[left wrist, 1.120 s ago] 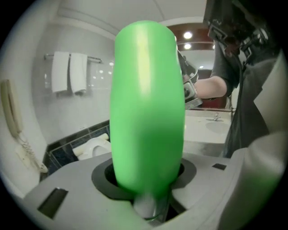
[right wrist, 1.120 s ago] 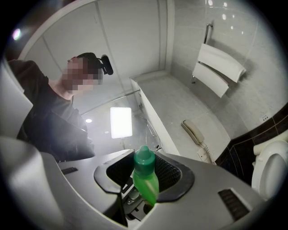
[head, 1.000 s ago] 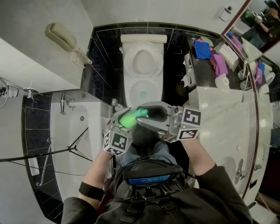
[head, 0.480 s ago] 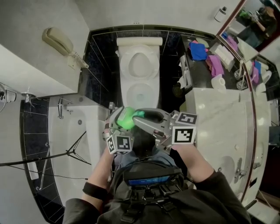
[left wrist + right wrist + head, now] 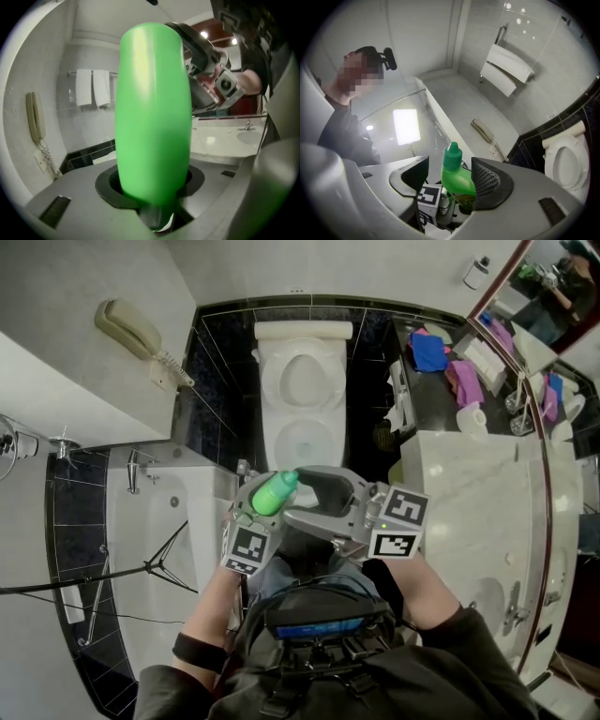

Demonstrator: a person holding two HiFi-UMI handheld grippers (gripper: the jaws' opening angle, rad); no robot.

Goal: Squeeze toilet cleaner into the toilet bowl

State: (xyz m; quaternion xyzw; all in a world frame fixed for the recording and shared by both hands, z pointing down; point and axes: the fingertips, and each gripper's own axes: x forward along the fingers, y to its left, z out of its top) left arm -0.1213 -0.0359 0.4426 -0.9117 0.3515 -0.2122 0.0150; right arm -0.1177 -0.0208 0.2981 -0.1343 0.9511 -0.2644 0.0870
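Head view, left tongs: clamped round the body of the toilet cleaner bottle, which lies slanted with its cap end towards the other tongs.
Head view, right tongs: they reach in level from the opposite side. Their jaws have just been opening and stand wide, with the bottle's cap end between them.
Head view, toilet bowl: it sits beyond both tongs and well apart from them, lid up, glossy white ceramic against black tile.
Left gripper view, bottle: it fills the gap between the jaws, a smooth, rounded body of bright green plastic with a soft sheen. The dark jaw faces close on its lower part.
Right gripper view, cap: a green cone-tipped cap on a narrow neck, standing upright between the jaws and nearer the right-hand one.
Right gripper view, pads: dark, finely ribbed rubber. Neither presses on the cap, and we cannot tell whether the bottle's shoulder brushes the nearer one.
Step in hand: we judge this to be preparation at the cap end. The bottle is not yet over the bowl, and we see no cleaner out.
Next move: we judge it calls for clearing the right tongs away, carrying the bottle out over the bowl, tipping the nozzle down and pressing the soft plastic wall.
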